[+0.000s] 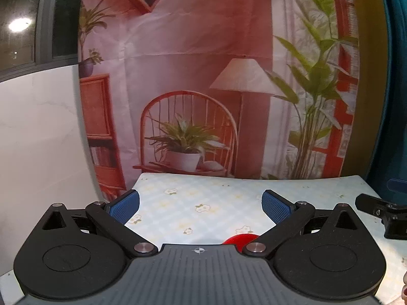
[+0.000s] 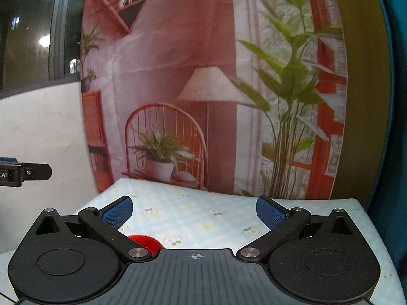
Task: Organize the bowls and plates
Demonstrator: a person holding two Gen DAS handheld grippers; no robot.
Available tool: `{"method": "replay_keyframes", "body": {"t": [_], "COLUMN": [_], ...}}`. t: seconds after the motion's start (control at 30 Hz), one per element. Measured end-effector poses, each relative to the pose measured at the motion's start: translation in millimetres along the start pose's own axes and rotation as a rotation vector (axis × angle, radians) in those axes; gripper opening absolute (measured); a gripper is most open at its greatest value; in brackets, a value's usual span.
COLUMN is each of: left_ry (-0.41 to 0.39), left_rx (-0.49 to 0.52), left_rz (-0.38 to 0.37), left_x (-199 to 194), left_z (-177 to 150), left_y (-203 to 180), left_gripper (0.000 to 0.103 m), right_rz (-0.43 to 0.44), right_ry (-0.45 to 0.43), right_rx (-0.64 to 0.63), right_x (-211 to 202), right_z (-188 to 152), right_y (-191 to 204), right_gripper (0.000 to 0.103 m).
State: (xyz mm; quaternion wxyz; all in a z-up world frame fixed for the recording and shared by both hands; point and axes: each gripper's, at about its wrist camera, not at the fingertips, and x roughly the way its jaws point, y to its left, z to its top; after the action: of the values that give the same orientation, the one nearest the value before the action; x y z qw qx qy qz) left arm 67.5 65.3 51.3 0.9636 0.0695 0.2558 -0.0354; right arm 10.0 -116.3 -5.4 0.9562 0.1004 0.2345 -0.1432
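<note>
My left gripper is open and empty above the table, its blue pads wide apart. My right gripper is open and empty too. A red dish lies on the flowered tablecloth, mostly hidden under the left gripper's body. It also shows in the right wrist view, half hidden by the right gripper's left arm. I cannot tell whether it is a plate or a bowl. No other plates or bowls are in view.
A printed backdrop of a room with chair, lamp and plants hangs right behind the table's far edge. The right gripper's black tip shows at the right of the left view. The left gripper's tip shows at the left of the right view.
</note>
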Motion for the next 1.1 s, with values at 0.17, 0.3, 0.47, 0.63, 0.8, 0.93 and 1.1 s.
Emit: {"method": "replay_keyframes", "body": {"t": [0.17,0.3,0.47,0.63,0.8,0.93,1.1], "left_ry": [-0.019,-0.047,-0.051,-0.053,-0.035,-0.029,-0.025], "left_rx": [0.032,0.035,0.051,0.062,0.048,0.043,0.041], "left_rz": [-0.01,0.006,-0.006,-0.015,-0.021,-0.026,-0.028], "left_x": [-14.2,-23.3,-28.4,-29.8,-27.8,-27.4,-27.0], "left_z": [4.9,5.8,4.2,4.5,3.7,4.4,4.8], "left_y": [-10.5,-17.1,-24.9,-25.6,-22.1,-21.0,-20.2], "left_gripper": [0.103,0.103,0.103,0.103,0.103,0.103,0.103], "right_rz": [-0.008,-0.013,-0.03,-0.046,-0.063,-0.08,-0.094], "right_ry": [-0.003,0.001,-0.004,-0.011,-0.009,0.001,0.003], "right_rx": [0.02,0.019,0.0,-0.004,0.01,0.031,0.042], "right_x": [-12.9,-20.4,-26.8,-31.3,-32.9,-31.6,-30.7], "right_z": [7.4,13.0,18.1,20.4,21.4,22.8,23.7], "right_y": [-2.5,0.3,6.0,9.0,8.5,5.8,3.8], "right_gripper": [0.103,0.103,0.103,0.103,0.103,0.103,0.103]}}
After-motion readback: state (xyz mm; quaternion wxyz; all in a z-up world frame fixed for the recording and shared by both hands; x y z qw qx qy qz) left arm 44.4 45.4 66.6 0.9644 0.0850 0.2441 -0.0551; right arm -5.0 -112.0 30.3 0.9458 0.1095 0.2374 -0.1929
